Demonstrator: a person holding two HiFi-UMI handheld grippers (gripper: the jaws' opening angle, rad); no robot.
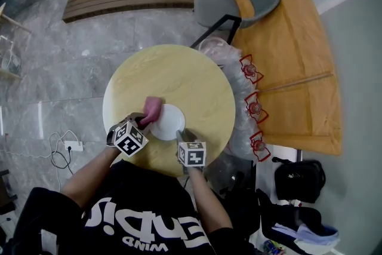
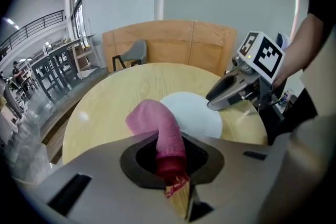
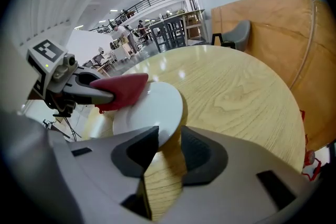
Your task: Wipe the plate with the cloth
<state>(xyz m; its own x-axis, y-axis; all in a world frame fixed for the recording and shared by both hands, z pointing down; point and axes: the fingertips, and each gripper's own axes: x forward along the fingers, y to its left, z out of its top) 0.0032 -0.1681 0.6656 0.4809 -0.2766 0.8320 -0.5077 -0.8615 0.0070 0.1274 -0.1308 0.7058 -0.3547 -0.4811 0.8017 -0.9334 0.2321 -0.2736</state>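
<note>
Left gripper view showed the left gripper [image 2: 171,168] with its jaws pinched together on one end of a pink cloth [image 2: 157,123]. The cloth rose from between them and bent forward, its free end resting on the rim of a white plate [image 2: 191,113]. Right gripper view showed the right gripper [image 3: 165,147] with its jaws drawn in on the plate's near rim. The rim sat between them against the left jaw, and that side of the plate looked slightly raised, with a shadow beneath. From the head view, the two grippers met the plate from the person's side, the cloth on its left edge and the right gripper at its near edge. The plate lay on the near part of a round pale wooden table [image 1: 179,71]. A grey chair [image 1: 236,3] stood beyond the table.
</note>
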